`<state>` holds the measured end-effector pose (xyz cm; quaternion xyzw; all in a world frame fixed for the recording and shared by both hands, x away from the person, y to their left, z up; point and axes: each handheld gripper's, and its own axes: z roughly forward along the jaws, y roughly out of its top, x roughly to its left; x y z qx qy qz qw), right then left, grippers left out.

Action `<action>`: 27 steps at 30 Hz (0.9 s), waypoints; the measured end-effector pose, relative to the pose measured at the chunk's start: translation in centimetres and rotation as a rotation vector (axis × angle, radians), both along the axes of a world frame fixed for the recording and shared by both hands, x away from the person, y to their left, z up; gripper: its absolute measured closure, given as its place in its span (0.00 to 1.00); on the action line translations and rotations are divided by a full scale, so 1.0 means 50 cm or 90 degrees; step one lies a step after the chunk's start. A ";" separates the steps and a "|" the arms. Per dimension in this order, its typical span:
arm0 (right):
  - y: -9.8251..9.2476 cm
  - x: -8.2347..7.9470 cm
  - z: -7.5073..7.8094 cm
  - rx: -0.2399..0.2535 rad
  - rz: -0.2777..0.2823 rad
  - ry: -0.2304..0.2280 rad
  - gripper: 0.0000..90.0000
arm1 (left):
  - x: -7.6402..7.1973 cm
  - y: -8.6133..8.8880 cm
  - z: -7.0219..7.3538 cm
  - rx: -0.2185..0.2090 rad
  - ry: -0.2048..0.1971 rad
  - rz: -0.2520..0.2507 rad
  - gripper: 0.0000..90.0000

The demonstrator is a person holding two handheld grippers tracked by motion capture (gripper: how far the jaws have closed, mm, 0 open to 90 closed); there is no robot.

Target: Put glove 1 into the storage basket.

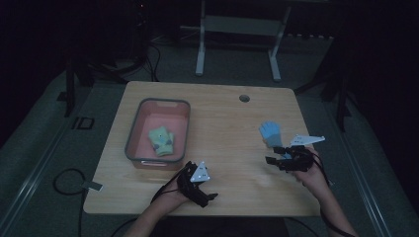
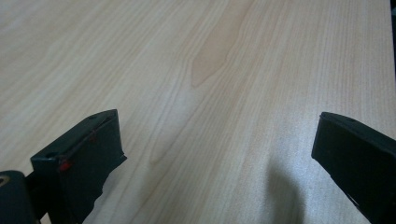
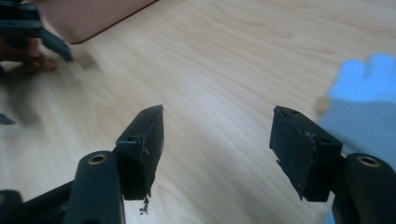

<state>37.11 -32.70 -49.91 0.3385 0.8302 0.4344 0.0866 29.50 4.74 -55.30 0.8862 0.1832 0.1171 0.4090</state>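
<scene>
A pale blue glove [image 1: 271,132] lies flat on the right part of the wooden table [image 1: 222,118]. Just in front of it my right gripper [image 1: 272,154] points left, low over the wood. In the right gripper view its jaws [image 3: 217,135] stand apart with bare table between them, and the blue glove [image 3: 369,93] lies outside the right-hand jaw. A yellow-green glove [image 1: 161,140] rests inside a pink bin [image 1: 132,133] at the left. My left gripper [image 1: 205,195] sits near the front edge, open [image 2: 215,154] over bare wood.
A round grommet hole [image 1: 244,98] sits near the table's far edge. The pink bin's corner [image 3: 93,18] and the other hand with its gripper [image 3: 32,32] appear far off in the right gripper view. White desk legs [image 1: 200,49] stand on the floor beyond.
</scene>
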 end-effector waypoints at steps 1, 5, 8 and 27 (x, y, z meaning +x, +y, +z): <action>-0.004 0.003 0.001 -0.003 -0.007 -0.007 0.40 | -0.001 0.000 0.001 -0.004 -0.002 0.000 0.02; -0.016 0.017 0.004 -0.008 -0.025 -0.025 0.44 | -0.003 0.001 0.002 -0.004 -0.001 0.002 0.02; -0.025 0.032 0.008 -0.006 -0.039 -0.032 0.48 | -0.001 0.001 -0.003 0.009 0.009 0.005 0.02; -0.046 0.183 0.016 -0.094 -0.107 -0.061 0.61 | -0.002 0.004 -0.009 0.010 0.009 0.008 0.02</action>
